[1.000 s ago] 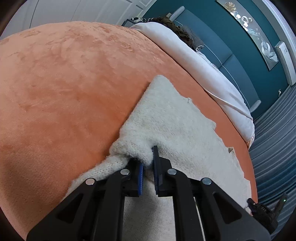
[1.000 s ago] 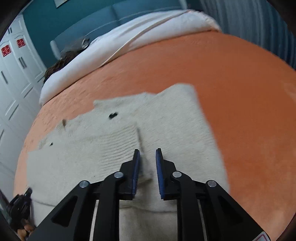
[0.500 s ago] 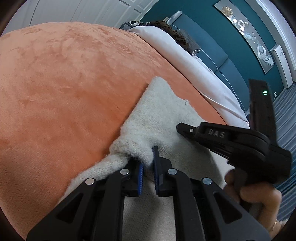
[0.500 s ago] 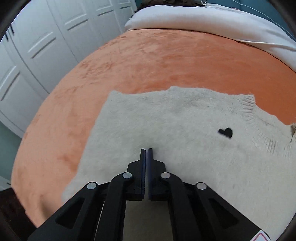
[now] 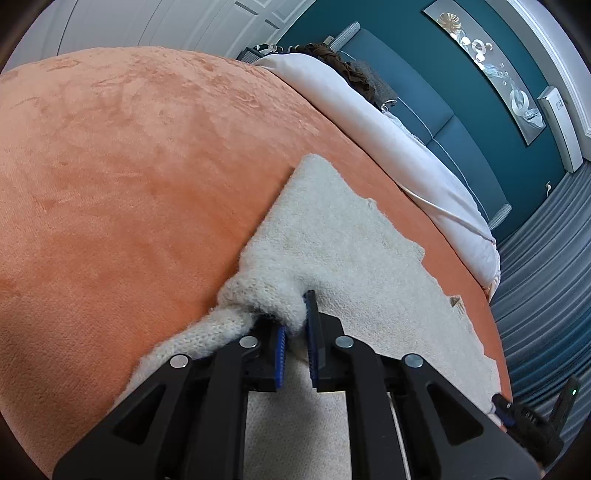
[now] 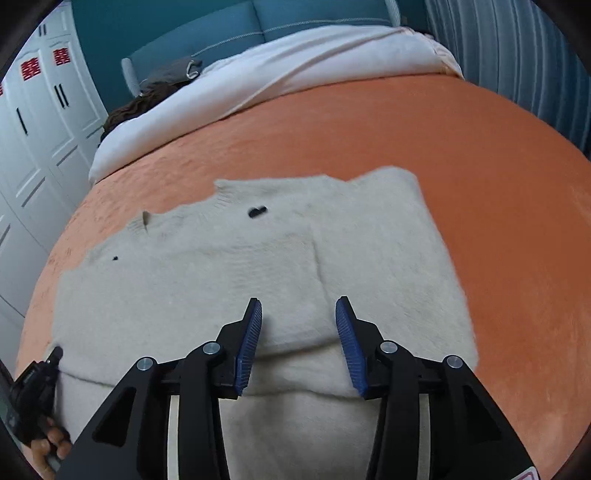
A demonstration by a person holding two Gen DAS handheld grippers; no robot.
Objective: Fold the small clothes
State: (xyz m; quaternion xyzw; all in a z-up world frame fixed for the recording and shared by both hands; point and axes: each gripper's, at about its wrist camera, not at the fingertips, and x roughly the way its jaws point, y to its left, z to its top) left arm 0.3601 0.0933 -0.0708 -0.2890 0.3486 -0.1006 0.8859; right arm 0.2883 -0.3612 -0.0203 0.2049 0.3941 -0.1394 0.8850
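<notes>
A cream fuzzy knit sweater [image 6: 221, 266] lies spread flat on the orange bedspread [image 6: 480, 166], neckline towards the pillows, with a small black mark [image 6: 257, 211] on its chest. In the left wrist view my left gripper [image 5: 295, 325] is shut on a bunched fold at the edge of the sweater [image 5: 351, 236], which is lifted slightly there. My right gripper [image 6: 298, 301] hovers over the lower middle of the sweater. Its jaws are opening, and nothing is pinched between the blue pads [image 6: 249, 343].
A white duvet [image 6: 295, 70] and a teal headboard [image 6: 229, 33] lie beyond the sweater. White wardrobe doors [image 6: 33, 147] stand at the left and a grey curtain [image 6: 517, 55] at the right. Bare orange bedspread surrounds the garment.
Half a second ago the right gripper was shut over the sweater's other side, near the left gripper. It is back over the lower middle with jaws apart. The left grip is unchanged.
</notes>
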